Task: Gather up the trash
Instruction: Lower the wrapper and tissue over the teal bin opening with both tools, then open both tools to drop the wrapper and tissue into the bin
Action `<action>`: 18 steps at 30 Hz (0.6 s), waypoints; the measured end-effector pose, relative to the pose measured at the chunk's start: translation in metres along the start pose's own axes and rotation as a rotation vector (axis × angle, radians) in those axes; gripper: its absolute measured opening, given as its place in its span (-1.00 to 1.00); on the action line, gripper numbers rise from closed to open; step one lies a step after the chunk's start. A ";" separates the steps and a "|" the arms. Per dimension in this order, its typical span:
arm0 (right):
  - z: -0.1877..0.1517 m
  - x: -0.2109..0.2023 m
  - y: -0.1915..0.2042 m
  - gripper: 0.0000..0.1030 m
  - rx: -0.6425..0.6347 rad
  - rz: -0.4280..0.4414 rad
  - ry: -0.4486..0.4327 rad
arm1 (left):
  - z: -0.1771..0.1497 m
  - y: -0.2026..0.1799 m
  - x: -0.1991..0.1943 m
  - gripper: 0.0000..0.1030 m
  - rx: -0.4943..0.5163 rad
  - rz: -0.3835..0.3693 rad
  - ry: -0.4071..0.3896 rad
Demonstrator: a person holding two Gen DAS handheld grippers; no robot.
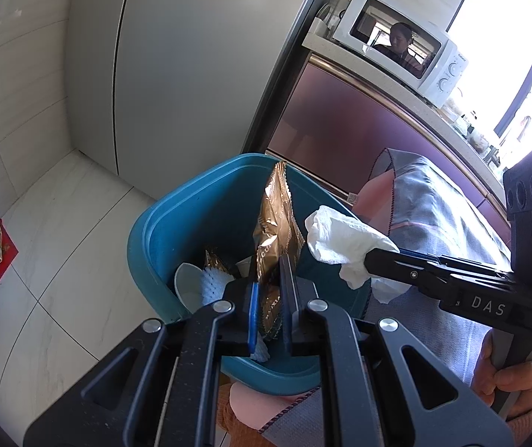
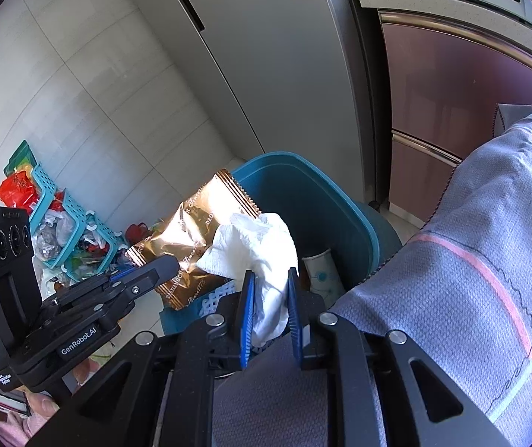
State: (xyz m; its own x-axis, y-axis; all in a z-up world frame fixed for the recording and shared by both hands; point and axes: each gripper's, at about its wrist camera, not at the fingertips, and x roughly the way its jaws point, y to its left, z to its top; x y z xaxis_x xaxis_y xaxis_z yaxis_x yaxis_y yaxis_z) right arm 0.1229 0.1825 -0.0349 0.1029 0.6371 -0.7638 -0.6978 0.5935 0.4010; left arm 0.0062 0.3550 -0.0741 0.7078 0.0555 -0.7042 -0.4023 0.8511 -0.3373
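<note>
Far left, loose bags and a perforated basket (image 2: pixel 68 216) sit on the floor by the wall, well apart from the work. Centre: blue bin (image 1: pixel 176 231) on the floor beside a cloth-covered table (image 2: pixel 471 298). Left gripper (image 1: pixel 268 298) clenched on a gold snack wrapper (image 1: pixel 275 219), which stands upright over the bin opening, lower end between the pads. Bin already holds a paper cup (image 2: pixel 322 275) and a white mesh piece (image 1: pixel 214 281). To the right, right gripper (image 2: pixel 269 305) clamped on a crumpled white tissue (image 2: pixel 255 246), held over the bin's near rim and touching the wrapper. Risks, as judged: tissue sits close to the rim, so letting go here could drop it on the cloth or floor; the light wrapper may cling to a pad or tip outward over the rim; the two items could snag each other if released together.
</note>
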 end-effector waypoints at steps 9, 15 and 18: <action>0.006 0.007 0.007 -0.60 -0.028 -0.033 0.023 | 0.003 0.000 0.011 -0.80 -0.001 0.016 0.006; 0.008 0.011 0.012 -0.40 -0.054 -0.043 0.034 | 0.005 0.001 0.020 -0.73 -0.009 0.016 0.020; 0.007 0.012 0.012 -0.39 -0.056 -0.044 0.032 | 0.004 0.003 0.024 -0.66 -0.008 0.017 0.029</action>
State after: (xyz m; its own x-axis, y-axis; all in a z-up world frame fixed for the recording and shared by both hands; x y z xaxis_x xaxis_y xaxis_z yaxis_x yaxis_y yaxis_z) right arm 0.1210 0.2012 -0.0358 0.1121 0.5946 -0.7961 -0.7319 0.5913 0.3386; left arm 0.0237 0.3611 -0.0895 0.6839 0.0544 -0.7275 -0.4188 0.8458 -0.3304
